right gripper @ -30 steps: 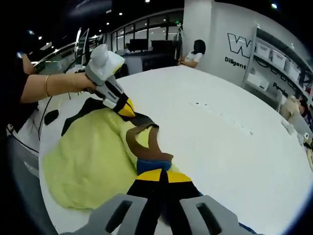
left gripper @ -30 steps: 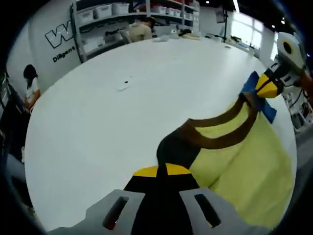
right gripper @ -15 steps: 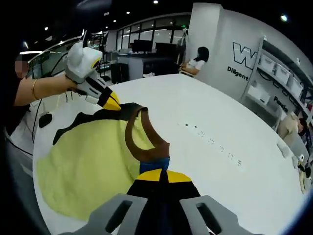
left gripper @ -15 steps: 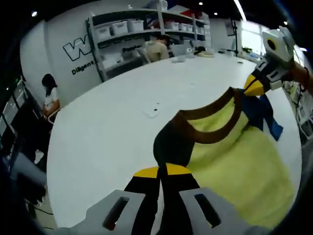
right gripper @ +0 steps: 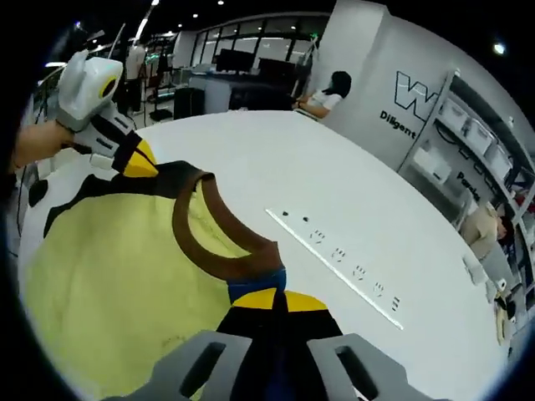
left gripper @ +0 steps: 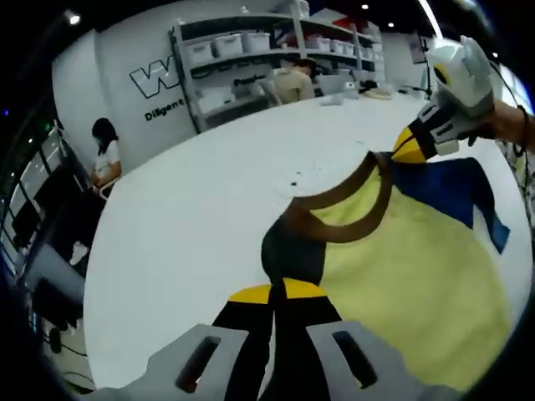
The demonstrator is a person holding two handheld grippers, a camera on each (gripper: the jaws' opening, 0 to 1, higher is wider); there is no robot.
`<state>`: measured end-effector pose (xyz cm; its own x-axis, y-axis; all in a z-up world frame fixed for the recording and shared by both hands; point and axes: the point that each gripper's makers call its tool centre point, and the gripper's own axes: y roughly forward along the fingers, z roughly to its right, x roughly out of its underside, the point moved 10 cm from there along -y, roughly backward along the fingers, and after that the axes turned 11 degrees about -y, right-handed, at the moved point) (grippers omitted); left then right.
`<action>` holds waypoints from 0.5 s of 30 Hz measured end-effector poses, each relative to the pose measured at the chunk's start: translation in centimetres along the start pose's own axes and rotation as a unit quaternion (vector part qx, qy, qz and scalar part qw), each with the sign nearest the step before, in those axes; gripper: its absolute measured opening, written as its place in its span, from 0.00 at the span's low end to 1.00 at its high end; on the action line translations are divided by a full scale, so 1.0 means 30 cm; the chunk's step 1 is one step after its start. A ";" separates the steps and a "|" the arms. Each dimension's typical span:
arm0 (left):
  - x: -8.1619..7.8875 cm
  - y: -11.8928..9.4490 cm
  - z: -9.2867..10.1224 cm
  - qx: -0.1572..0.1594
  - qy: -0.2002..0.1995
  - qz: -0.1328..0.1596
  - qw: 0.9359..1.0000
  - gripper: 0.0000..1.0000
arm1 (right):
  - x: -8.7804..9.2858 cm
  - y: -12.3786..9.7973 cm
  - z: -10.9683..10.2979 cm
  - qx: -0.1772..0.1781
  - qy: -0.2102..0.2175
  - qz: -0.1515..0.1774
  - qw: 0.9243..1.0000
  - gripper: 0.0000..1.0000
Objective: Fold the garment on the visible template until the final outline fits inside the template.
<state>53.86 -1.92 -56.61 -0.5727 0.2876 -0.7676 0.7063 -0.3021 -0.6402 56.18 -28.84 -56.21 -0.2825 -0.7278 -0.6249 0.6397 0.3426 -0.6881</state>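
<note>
Both claws clenched on the yellow T-shirt with brown collar [right gripper: 125, 267]: left claw [left gripper: 280, 294] on the black shoulder, right claw [right gripper: 272, 299] on the blue one. Shirt spread over the white round tabletop [left gripper: 192, 217]. Step looks like spreading flat; next probably lay it down and fold.

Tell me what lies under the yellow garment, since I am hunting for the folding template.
Around the yellow brown-collared garment, bare white table shows, with a line of small marks beside it. Whatever lies beneath is covered; no template outline can be seen.
</note>
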 end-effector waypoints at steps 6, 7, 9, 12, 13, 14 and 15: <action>0.030 0.042 0.003 -0.018 0.005 -0.023 1.000 0.04 | 0.041 0.080 -0.022 0.014 0.004 -0.024 1.000 0.00; 0.036 0.046 0.003 -0.020 0.008 -0.030 0.999 0.04 | 0.044 0.088 -0.024 0.015 -0.001 -0.026 1.000 0.00; 0.046 0.059 0.009 -0.019 0.018 -0.035 0.999 0.04 | 0.044 0.098 -0.023 0.018 -0.006 -0.027 0.999 0.00; 0.053 0.069 0.013 -0.028 0.028 -0.036 0.999 0.04 | 0.047 0.128 -0.002 0.019 -0.020 -0.029 0.999 0.00; 0.055 0.072 0.012 -0.030 0.029 -0.039 0.998 0.04 | 0.049 0.133 -0.001 0.017 -0.021 -0.030 0.999 0.00; 0.057 0.074 0.011 -0.031 0.025 -0.041 0.998 0.04 | 0.053 0.148 0.007 0.015 -0.011 -0.033 0.999 0.00; 0.061 0.080 0.011 -0.033 0.018 -0.043 0.998 0.04 | 0.057 0.152 0.008 0.013 -0.007 -0.035 0.999 0.00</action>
<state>54.37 -2.41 -59.56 -0.6181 0.3429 -0.7074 0.6817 -0.2142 -0.6995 58.78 -28.67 -60.34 -0.3177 -0.7576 -0.5702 0.6369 0.2749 -0.7202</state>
